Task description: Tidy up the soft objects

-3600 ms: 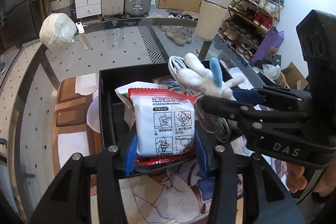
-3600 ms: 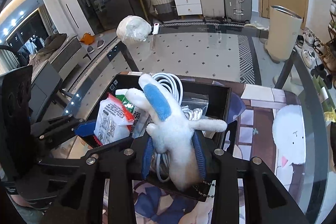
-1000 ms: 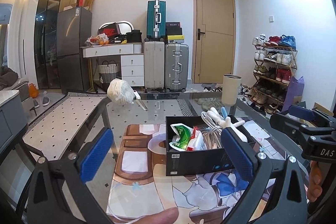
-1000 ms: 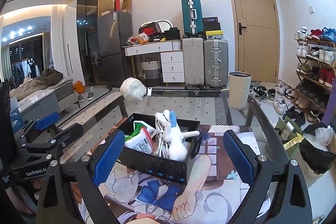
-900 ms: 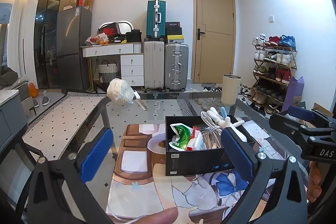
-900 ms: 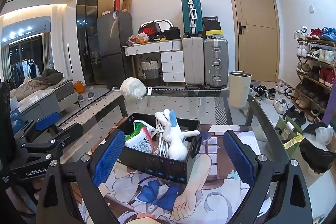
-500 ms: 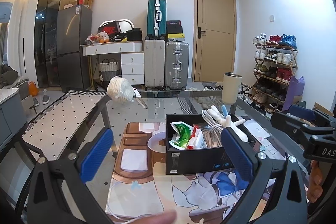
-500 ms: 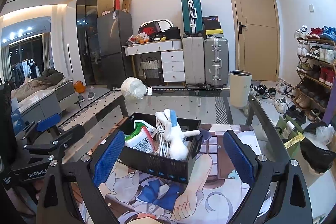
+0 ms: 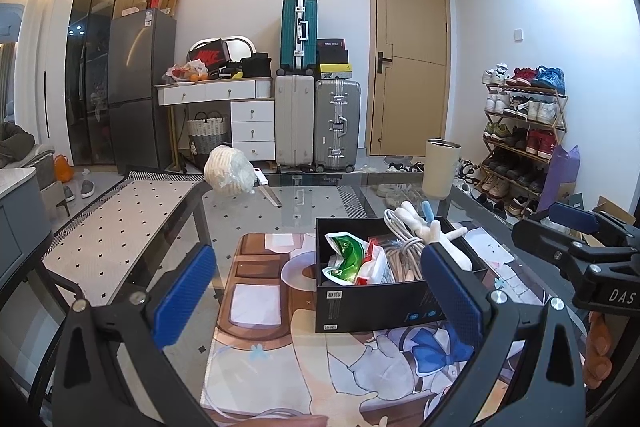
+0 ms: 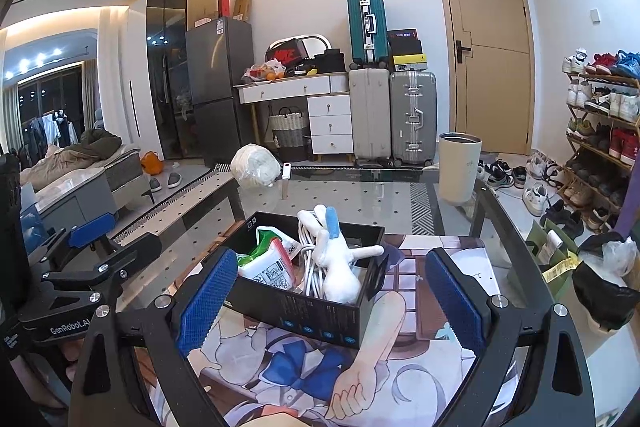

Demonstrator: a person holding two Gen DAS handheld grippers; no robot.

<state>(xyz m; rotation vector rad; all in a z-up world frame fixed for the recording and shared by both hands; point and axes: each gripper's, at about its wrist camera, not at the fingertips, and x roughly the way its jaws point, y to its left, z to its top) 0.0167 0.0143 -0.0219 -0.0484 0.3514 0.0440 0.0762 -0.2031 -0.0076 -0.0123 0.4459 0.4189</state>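
Both my jaws stand wide open and hold nothing: the left gripper (image 9: 316, 291) and the right gripper (image 10: 332, 301) are drawn back and level, in front of the black box (image 9: 376, 301) on the glass bench (image 9: 256, 215). A few seconds ago my left jaws were clamped on the snack packet (image 9: 374, 267) and my right jaws on the white plush rabbit (image 10: 334, 257), both held over the box; both items now rest inside it, released. The packet leans at the left of the box, the plush rabbit stands at the right with its blue-lined ear up, and the coiled white cable (image 10: 310, 259) sits between them, touching the rabbit. I judge the placing step complete for these two soft objects; whether the white bundle (image 9: 228, 173) at the far edge of the bench belongs to the task I cannot tell. Legible writing: "DAS" on the body of the right gripper as seen from the left wrist view, and "GenRobot.AI" on the body of the left gripper as seen from the right wrist view. The packet carries printed instruction panels and the box front carries a label and a row of blue icons, all too small to read. The box stands on a printed cartoon mat (image 10: 304, 367).
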